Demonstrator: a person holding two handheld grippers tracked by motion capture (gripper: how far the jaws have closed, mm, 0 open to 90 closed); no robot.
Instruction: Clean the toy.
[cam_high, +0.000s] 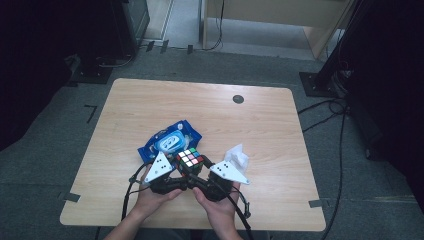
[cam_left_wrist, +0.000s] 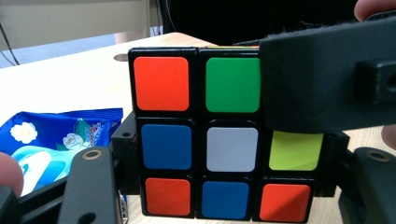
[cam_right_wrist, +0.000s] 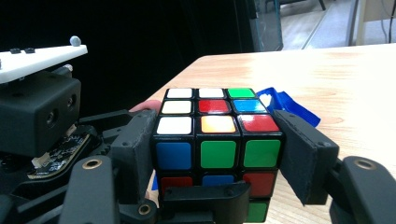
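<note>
Dark floor and cables surround a pale wooden surface (cam_high: 150, 100), where a blue wipes packet (cam_high: 167, 140) and a crumpled tissue (cam_high: 237, 156) lie. Just above its near edge both hands hold a puzzle cube (cam_high: 189, 160). The left gripper (cam_high: 176, 172) clamps the cube's lower layers; the right gripper (cam_high: 204, 172) grasps its top layer. A layer turn looks to be in hand: next, the right should twist while the left braces.

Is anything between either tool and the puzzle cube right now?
Nothing visible. The cube already sits between the jaws of the left tool and the right tool, which meet at it. The wipes pack and crumpled tissue lie aside.
</note>
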